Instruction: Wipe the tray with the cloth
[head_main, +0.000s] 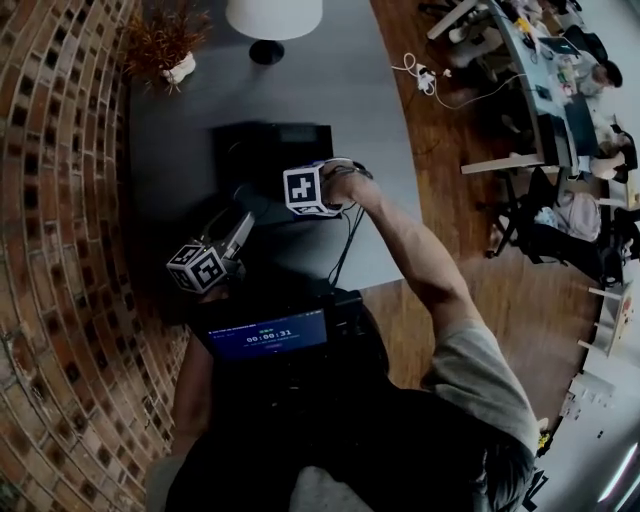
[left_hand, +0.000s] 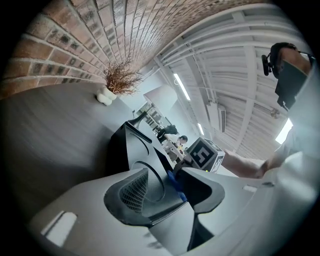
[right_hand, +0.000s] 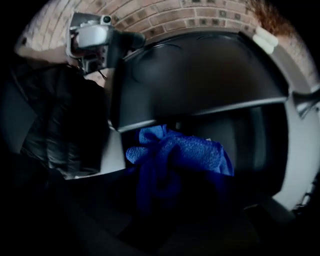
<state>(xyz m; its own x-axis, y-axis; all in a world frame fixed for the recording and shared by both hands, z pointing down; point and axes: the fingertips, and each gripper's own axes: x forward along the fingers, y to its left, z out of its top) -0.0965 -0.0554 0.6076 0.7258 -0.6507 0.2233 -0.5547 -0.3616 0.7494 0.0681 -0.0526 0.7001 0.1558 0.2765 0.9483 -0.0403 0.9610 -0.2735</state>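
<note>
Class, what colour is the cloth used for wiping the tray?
Blue; the cloth shows best in the right gripper view.

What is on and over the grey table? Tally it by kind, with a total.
tray: 1
cloth: 1
potted plant: 1
lamp: 1
hand-held grippers: 2, the left hand-held gripper and the right hand-held gripper
Total: 6

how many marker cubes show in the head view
2: one cube at lower left, off the dark tray's near corner; the other cube over the tray's near edge. None seems hidden.
</note>
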